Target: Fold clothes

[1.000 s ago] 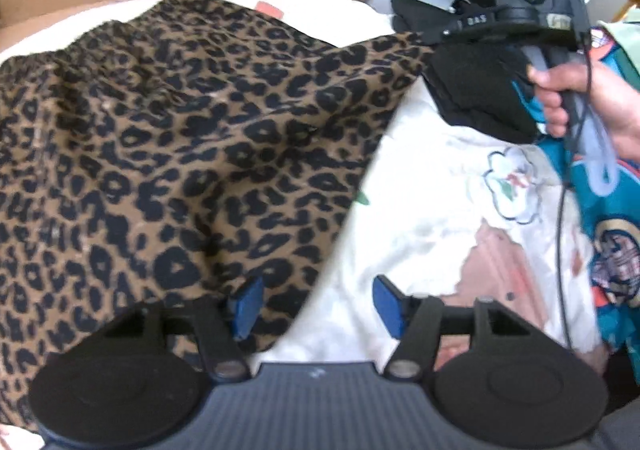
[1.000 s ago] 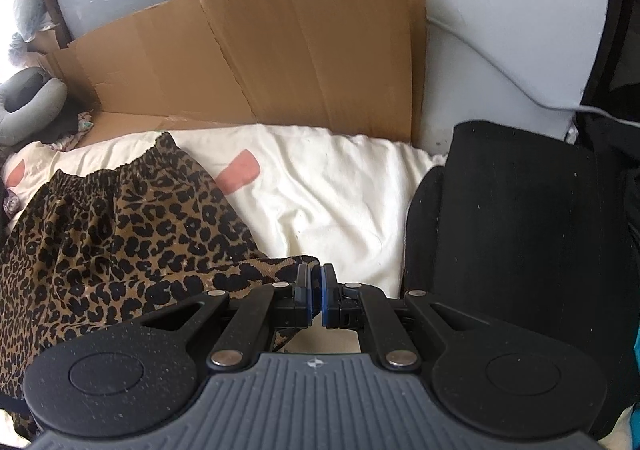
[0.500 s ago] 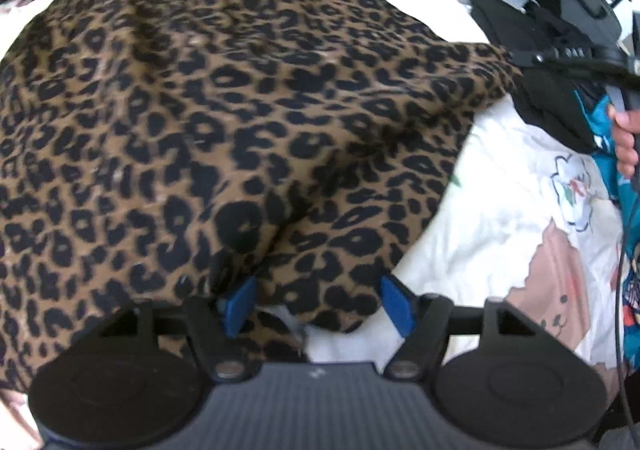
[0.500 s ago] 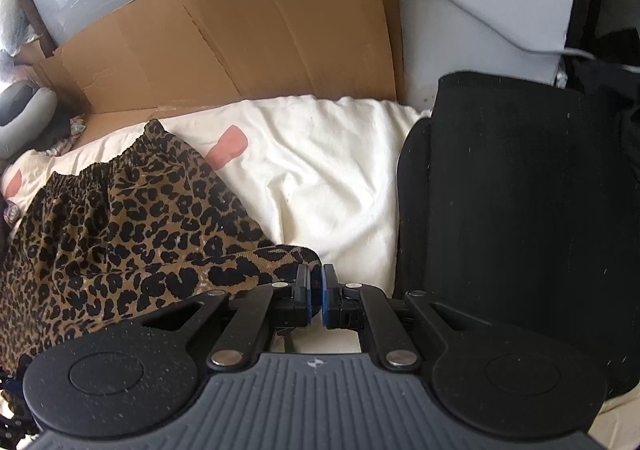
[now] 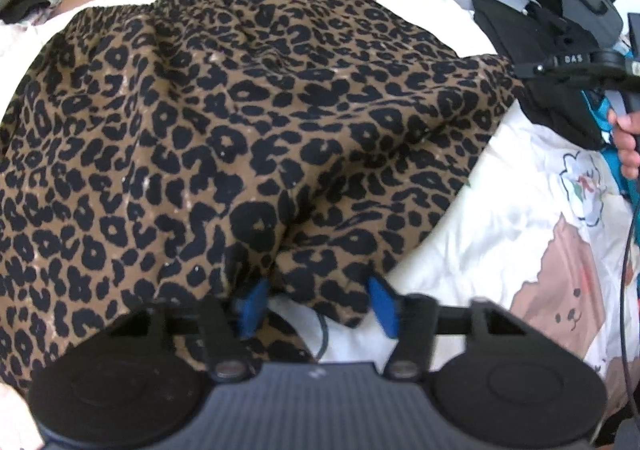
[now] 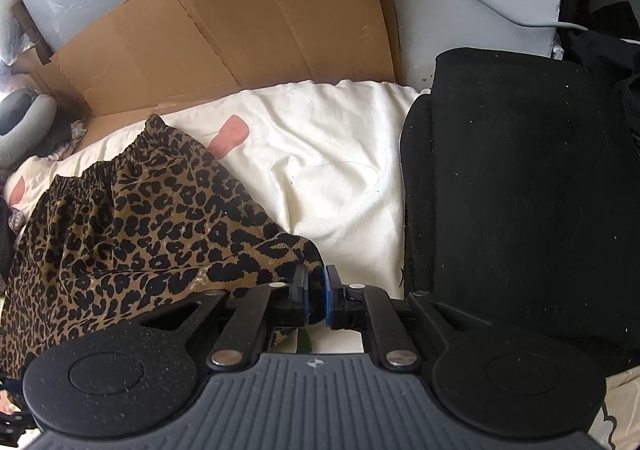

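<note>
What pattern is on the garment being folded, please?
The garment has a black-on-brown leopard print, clearest in the left wrist view.

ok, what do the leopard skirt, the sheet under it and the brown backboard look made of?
Skirt: thin woven cloth, matte, probably viscose or cotton; it drapes in soft folds and gathers at an elastic waist.
Sheet: soft matte cotton-like fabric, cream, creased, with printed patches.
Backboard: corrugated cardboard, plain brown, with fold lines and worn edges.
</note>
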A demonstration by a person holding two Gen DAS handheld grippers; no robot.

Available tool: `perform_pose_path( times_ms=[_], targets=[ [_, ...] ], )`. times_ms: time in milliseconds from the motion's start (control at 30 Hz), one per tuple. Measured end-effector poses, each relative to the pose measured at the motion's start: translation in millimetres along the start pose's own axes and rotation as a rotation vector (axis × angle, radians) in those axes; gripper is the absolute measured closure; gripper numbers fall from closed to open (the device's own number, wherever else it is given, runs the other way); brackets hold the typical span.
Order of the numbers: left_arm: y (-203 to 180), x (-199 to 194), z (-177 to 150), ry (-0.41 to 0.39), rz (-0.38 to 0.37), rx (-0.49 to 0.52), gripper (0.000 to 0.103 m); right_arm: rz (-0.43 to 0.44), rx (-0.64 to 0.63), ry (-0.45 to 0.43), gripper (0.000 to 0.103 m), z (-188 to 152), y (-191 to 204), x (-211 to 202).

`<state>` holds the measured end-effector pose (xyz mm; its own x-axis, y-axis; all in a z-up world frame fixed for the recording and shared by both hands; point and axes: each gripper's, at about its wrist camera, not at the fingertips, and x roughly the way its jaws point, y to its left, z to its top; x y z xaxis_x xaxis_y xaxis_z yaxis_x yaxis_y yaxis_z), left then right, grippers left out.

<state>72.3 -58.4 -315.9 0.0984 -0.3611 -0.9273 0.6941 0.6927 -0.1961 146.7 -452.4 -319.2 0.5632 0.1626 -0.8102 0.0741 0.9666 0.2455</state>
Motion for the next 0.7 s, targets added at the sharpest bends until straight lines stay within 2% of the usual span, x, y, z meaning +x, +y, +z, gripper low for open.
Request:
perform_pose_path(
  times_ms=[67, 133, 200, 233, 500, 700],
  targets=[
    [0.3, 2.2, -2.5, 0.008, 0.004, 0.000, 0.078, 0.003, 0.008, -0.005, 0.087, -2.1, -2.0, -3.6],
    [2.4, 1.0, -5.3, 0.008, 0.015, -0.006, 0.091, 0.006, 0.016, -0.010, 0.078, -4.3, -4.1, -7.1],
    [6.9, -4.0, -8.4, 0.005, 0.014, -0.015, 0.096, 0.007, 0.024, -0.018, 0.067, -7.1, -6.7, -11.5],
    [9.2, -7.0, -9.9, 0.002, 0.014, -0.018, 0.100, 0.010, 0.027, -0.023, 0.066, -9.2, -8.5, -14.5],
    [22.8, -25.3, -16.7, -0.020, 0.032, -0.049, 0.100, -0.009, 0.035, 0.022, 0.066, -29.6, -20.7, -15.7],
    [20.1, -23.4, -14.7, -0.021, 0.040, -0.037, 0.100, 0.042, 0.051, 0.035, 0.066, -34.3, -17.4, 0.2]
  ],
)
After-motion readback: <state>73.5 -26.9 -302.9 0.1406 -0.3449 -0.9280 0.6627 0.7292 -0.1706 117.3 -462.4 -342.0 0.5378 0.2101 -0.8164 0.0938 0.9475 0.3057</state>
